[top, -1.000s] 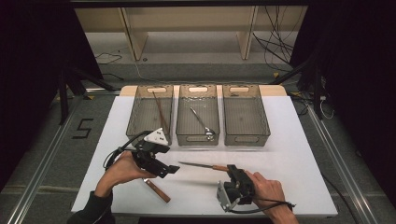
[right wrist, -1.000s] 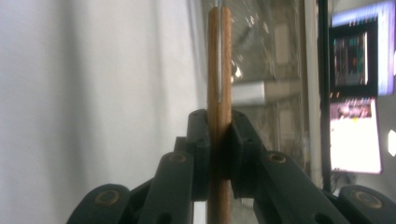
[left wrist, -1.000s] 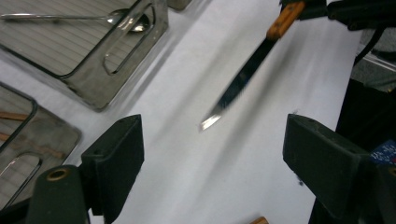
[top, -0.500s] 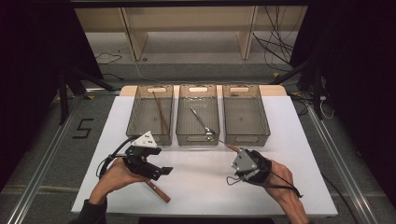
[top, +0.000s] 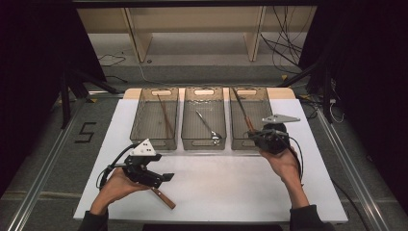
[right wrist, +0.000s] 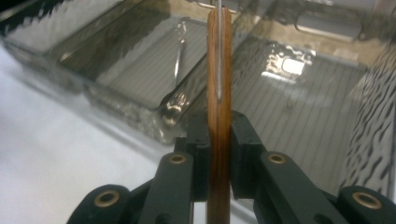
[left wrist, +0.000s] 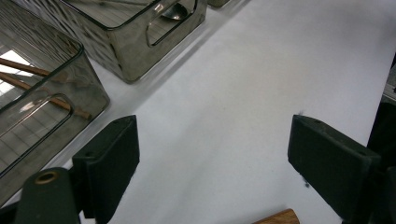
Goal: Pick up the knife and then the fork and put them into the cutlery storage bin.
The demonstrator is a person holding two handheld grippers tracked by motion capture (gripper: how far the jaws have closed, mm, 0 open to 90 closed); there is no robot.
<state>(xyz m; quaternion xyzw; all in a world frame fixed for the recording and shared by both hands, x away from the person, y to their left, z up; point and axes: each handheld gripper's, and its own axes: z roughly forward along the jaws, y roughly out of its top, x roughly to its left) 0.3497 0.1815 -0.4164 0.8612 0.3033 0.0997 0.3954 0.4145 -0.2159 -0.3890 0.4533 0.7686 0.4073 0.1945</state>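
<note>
My right gripper (top: 259, 136) hangs at the near end of the right bin (top: 269, 111), shut on a wooden-handled knife (top: 243, 111) that slants up and away over that bin. In the right gripper view the jaws (right wrist: 219, 135) pinch the brown handle (right wrist: 219, 93) upright. My left gripper (top: 163, 177) stands open low over the white table (top: 226, 192), just above a wooden-handled utensil (top: 162, 198) whose far part it hides. In the left gripper view the jaws (left wrist: 219, 163) are wide apart with bare table between them, and the handle's end (left wrist: 278, 218) lies at the bottom edge.
Three clear bins stand in a row at the back. The left bin (top: 144, 127) holds chopsticks (top: 166, 118), and the middle bin (top: 192, 130) holds a spoon (top: 210, 128). In the left gripper view these bins (left wrist: 56, 112) stand at the upper left.
My right gripper lifted the knife off the table's front and carried it away and right to the right bin. The left gripper drifted a little forward and down toward the wooden-handled utensil.
</note>
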